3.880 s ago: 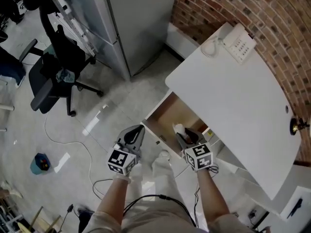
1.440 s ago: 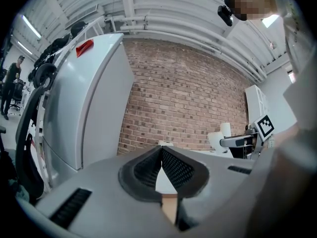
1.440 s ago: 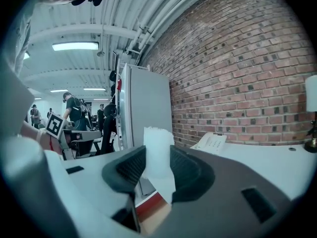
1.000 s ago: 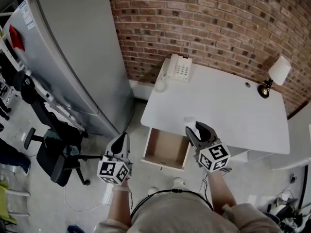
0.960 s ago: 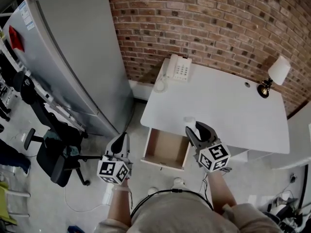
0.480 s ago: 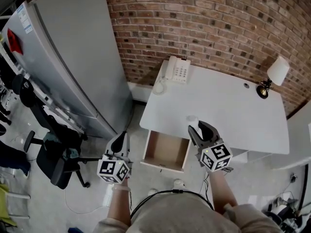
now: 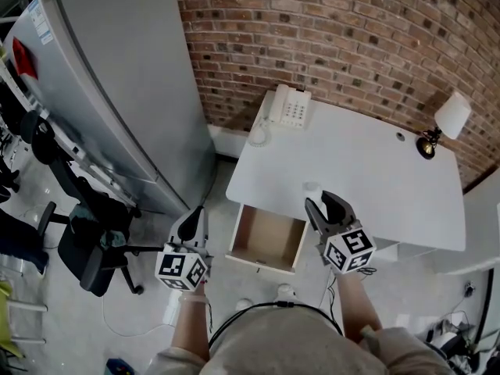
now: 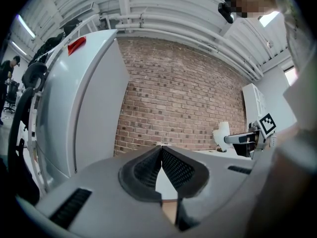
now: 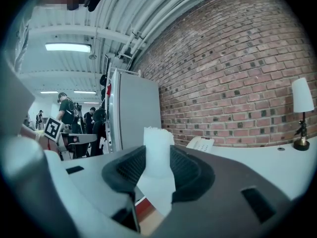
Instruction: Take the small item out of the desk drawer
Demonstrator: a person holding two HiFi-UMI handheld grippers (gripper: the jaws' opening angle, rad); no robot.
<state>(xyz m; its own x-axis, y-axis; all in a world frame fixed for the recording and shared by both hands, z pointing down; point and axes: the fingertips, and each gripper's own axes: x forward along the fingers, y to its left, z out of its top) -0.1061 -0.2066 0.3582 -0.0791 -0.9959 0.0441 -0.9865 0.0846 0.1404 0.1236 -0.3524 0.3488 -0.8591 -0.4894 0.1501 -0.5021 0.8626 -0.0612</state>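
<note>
My right gripper (image 7: 321, 199) is shut on a small white item (image 7: 311, 187) and holds it above the front edge of the white desk (image 7: 367, 170). In the right gripper view the white item (image 9: 158, 139) stands upright between the dark pads (image 9: 187, 168) and sticks out above them. Below and to the left, the desk drawer (image 7: 241, 242) stands pulled open, and its wooden bottom shows nothing in it. My left gripper (image 7: 196, 212) hangs left of the drawer over the floor. In its own view the left gripper (image 8: 161, 151) is shut with nothing in it.
A white telephone (image 7: 291, 106) sits at the desk's far left corner and a small lamp (image 7: 448, 120) at its far right. A brick wall (image 7: 351, 30) backs the desk. A tall grey cabinet (image 7: 109, 92) stands to the left, with a black office chair (image 7: 82, 244) near it.
Since the earliest frame, my right gripper has come up from the open drawer with the white item to the desk's edge. Over the last second both grippers have barely moved.
</note>
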